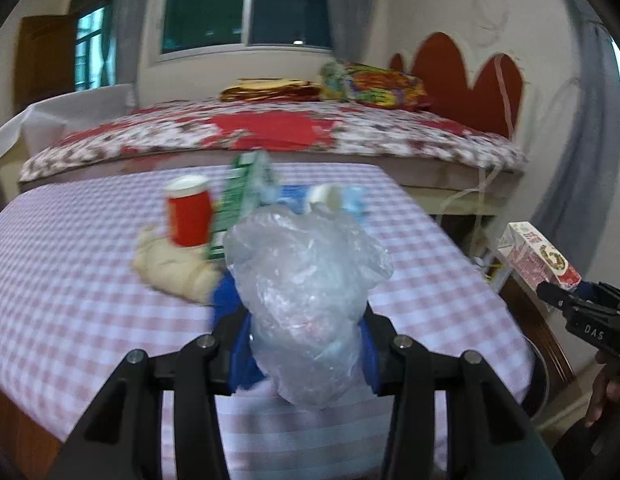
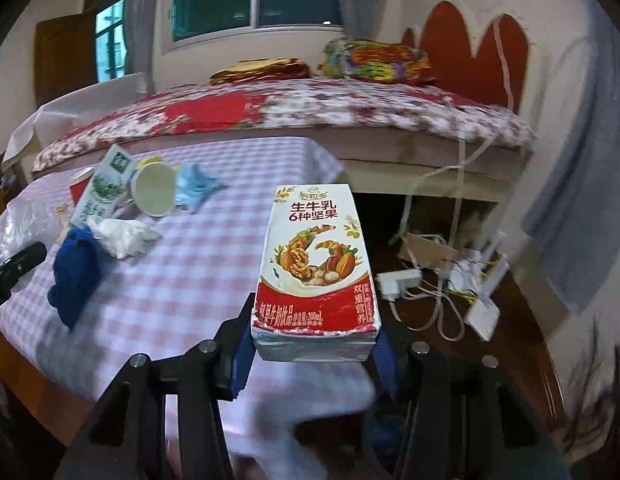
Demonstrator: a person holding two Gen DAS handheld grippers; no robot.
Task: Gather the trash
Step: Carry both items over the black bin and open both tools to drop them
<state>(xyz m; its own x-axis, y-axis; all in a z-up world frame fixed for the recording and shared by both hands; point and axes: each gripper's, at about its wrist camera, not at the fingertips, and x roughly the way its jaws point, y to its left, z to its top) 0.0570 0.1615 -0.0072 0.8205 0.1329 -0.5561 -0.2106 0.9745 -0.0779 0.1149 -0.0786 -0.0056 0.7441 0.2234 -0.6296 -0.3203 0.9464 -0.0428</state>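
The left gripper (image 1: 306, 344) clenches a crumpled plastic bag (image 1: 306, 300) above the bench's (image 1: 70, 300) near edge. The right gripper (image 2: 313, 352) grips a milk carton (image 2: 315, 272), long axis pointing forward, beyond the bench's right edge.

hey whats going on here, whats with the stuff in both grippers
A person is clearing trash off a table with a pink-and-white checked cloth. The left gripper is shut on a crumpled clear plastic bag, held above the table. The right gripper is shut on a red-and-white nut milk carton, held by the table's right edge. A red paper cup, a green-and-white carton, a white paper cup, a blue cloth and white crumpled tissue lie on the table.
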